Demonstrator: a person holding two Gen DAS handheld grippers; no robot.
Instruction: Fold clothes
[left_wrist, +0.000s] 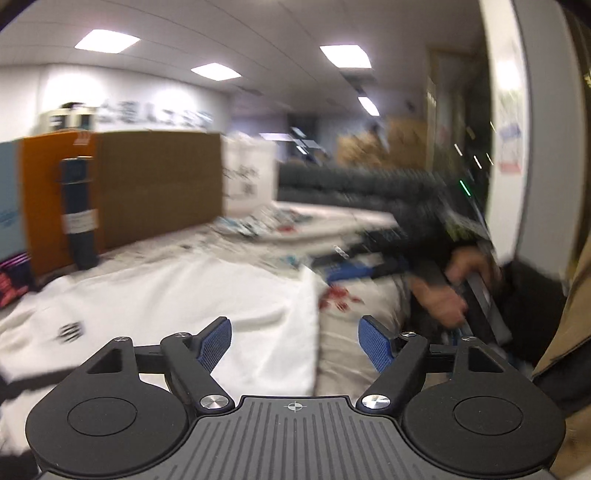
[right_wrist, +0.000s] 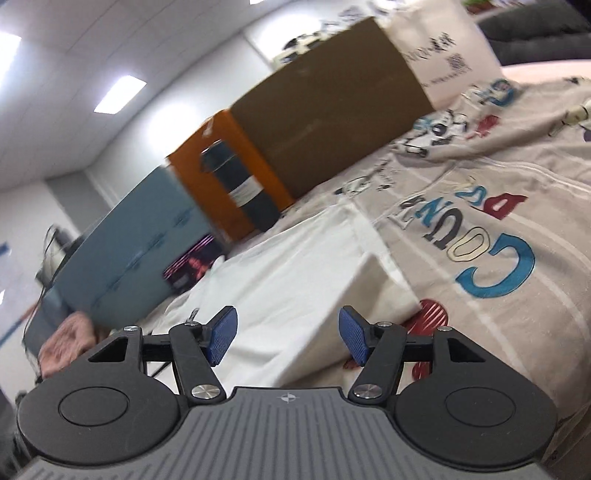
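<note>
Both grippers sit with blue pads spread and nothing between them. L gripper (left_wrist: 294, 343): jaws wide, pads clear of cloth. R gripper (right_wrist: 288, 338): jaws apart, a bit narrower, also empty. No earlier view is to hand, so I report only the stance as it stands.

Landmark = brown cardboard box (left_wrist: 159, 184). White garment (left_wrist: 184, 295) lies on the near side of the box, spread over the printed bedsheet (right_wrist: 498, 229), w/ a straight folded edge on its right side; in the R view that edge stands up as a doubled layer. I read this as a fold already laid, which would explain why neither tool holds cloth: judgement only. Dark bottle (left_wrist: 79, 214) stands upright against the orange panel at the box's left end, just beyond the garment's far edge, so it stays out of the folding area. Blue-grey board (right_wrist: 122, 251) leans further left of the box.

Pose: L gripper points slightly down, level in roll, over the garment's near right corner. R gripper is rolled hard, since the box and sheet appear strongly tilted in its view, and aims over the folded edge. Person's hand (left_wrist: 443, 291), right of the box and near me, grips the R tool's handle. L view is motion-blurred; fine detail can't be read.
</note>
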